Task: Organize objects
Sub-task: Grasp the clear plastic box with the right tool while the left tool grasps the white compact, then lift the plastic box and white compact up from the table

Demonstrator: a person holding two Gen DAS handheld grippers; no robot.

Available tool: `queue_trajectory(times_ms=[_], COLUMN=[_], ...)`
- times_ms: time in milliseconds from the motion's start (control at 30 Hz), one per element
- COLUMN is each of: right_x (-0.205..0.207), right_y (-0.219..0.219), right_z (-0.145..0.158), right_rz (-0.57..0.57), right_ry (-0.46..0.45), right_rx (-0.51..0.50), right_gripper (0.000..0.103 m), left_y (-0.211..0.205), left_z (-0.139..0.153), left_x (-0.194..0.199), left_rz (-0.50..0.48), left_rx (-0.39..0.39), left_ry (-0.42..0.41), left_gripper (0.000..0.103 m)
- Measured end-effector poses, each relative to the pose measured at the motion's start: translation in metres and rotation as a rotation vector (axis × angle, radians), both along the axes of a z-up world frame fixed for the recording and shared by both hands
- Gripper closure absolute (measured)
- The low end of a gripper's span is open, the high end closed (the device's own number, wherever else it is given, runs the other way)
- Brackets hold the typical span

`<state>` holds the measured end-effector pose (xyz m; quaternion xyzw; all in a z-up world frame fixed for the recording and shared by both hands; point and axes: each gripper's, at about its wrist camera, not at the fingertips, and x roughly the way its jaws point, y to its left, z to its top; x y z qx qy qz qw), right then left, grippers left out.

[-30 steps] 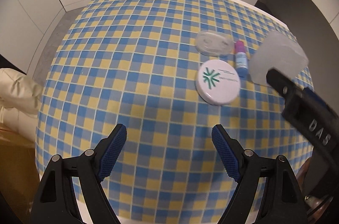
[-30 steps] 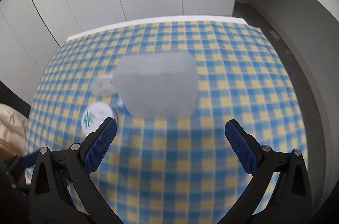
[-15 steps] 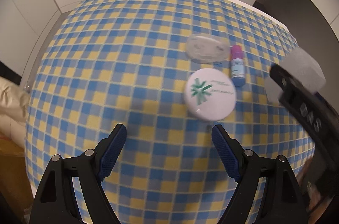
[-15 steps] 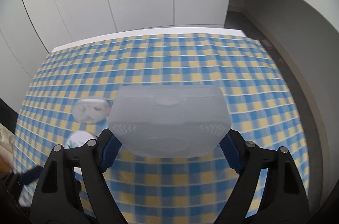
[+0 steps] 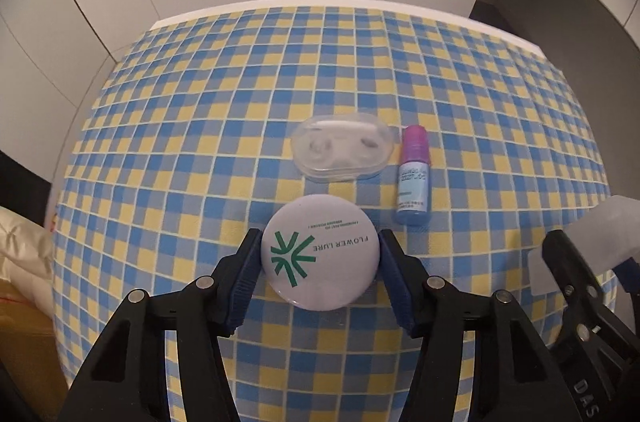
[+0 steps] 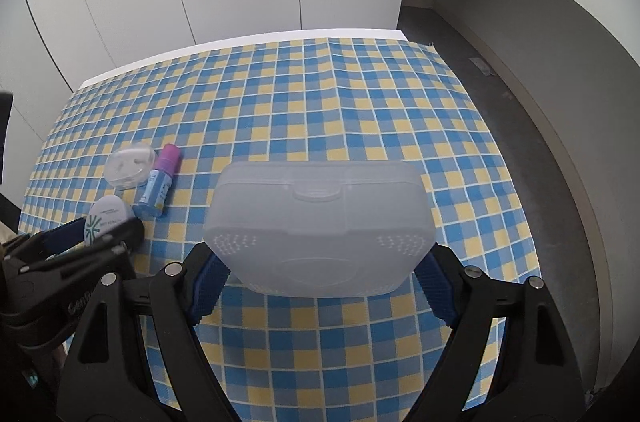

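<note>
A round white compact [image 5: 320, 262] with a green logo lies on the checked cloth. My left gripper [image 5: 320, 250] has it between its jaws, which are closing, and both blue pads touch its rim. Just beyond it lie a clear oval case [image 5: 340, 152] and a small blue bottle [image 5: 414, 178] with a purple cap. My right gripper [image 6: 320, 282] is shut on a frosted plastic box [image 6: 320, 222] with its lid closed, held just above the cloth. To the box's left are the bottle [image 6: 160, 182], the clear case [image 6: 130, 166] and the compact [image 6: 105, 216].
The blue and yellow checked tablecloth [image 5: 200, 142] covers a table with a white far edge. White wall panels stand behind it. Dark floor [image 6: 520, 82] lies past the right edge. A cream cushion [image 5: 20, 250] sits off the left side.
My left gripper moved forward over the compact and narrowed its jaws onto it. The right gripper closed on the frosted box and drew it near.
</note>
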<state>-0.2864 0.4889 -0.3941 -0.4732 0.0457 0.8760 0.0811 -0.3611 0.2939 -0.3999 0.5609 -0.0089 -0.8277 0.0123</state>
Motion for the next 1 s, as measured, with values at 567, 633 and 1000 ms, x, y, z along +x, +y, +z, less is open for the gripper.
queue_trajectory(times_ms=[567, 633, 1000], right_x=[0.003, 0.002, 0.006], right_y=[-0.002, -0.001, -0.015], right_z=[0.038, 0.045, 0.114], right_rz=[0.027, 0.029, 0.055], right_ry=[0.017, 0.02, 0.069], right_rx=[0.007, 0.01, 0.02], right_gripper=[0.019, 0.019, 0.019], left_y=[-0.015, -0.021, -0.035], left_z=[0.038, 0.049, 0.125], left_x=[0.025, 0.025, 0.034], left_rz=[0.039, 0.038, 0.038], left_rx=[-0.025, -0.019, -0.021], left_ry=[0.006, 0.009, 0.072], left_gripper=[0.046, 0.046, 0.046])
